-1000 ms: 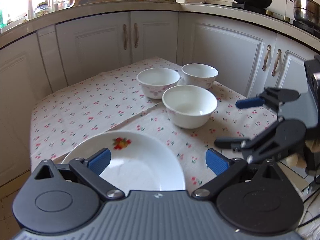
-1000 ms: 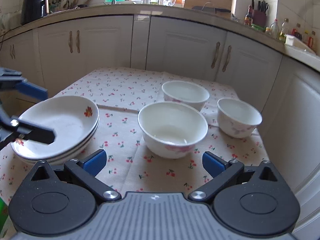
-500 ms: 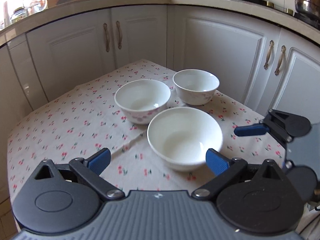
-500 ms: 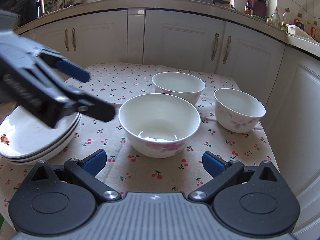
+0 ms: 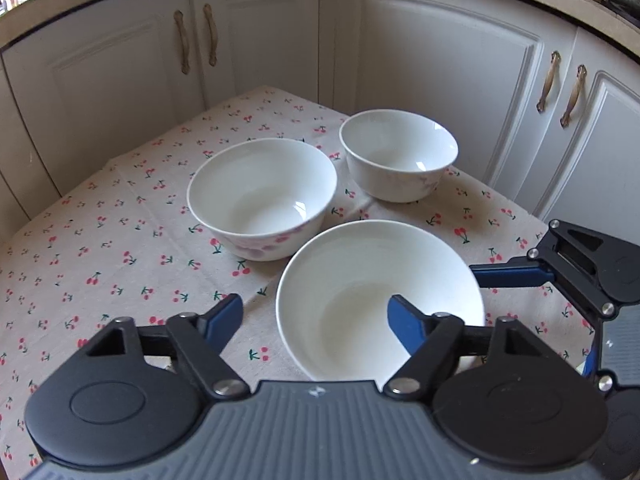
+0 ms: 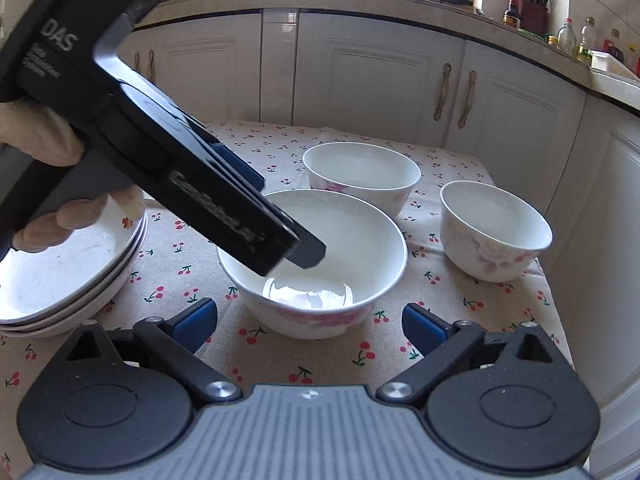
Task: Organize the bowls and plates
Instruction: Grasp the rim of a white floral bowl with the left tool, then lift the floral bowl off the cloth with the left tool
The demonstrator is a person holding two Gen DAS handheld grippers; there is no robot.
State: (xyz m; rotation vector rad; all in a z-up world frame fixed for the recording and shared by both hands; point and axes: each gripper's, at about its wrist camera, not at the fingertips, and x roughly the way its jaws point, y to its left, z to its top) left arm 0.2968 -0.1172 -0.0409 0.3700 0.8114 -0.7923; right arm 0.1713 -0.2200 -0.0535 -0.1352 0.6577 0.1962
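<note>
Left gripper [image 5: 316,316], jaws just closing, straddles the nearest bowl's [image 5: 360,280] rim, not yet clamped. Right gripper [image 6: 310,322] open, empty. Glazed bowl: rigid, slippery, breakable; grip the rim wall.

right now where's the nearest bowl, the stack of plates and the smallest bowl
nearest bowl [image 6: 360,236], right wrist view, inner wall
stack of plates [image 6: 60,280], right wrist view, top plate's face
smallest bowl [image 5: 400,148], left wrist view, inner wall

Right wrist view: stacked plates [image 6: 68,280] cut off at 9 o'clock edge, partly hidden by hand [image 6: 60,184]. Left gripper [image 6: 288,236] covers near bowl [image 6: 320,264] rim at 10 o'clock; pad contact indeterminable.
</note>
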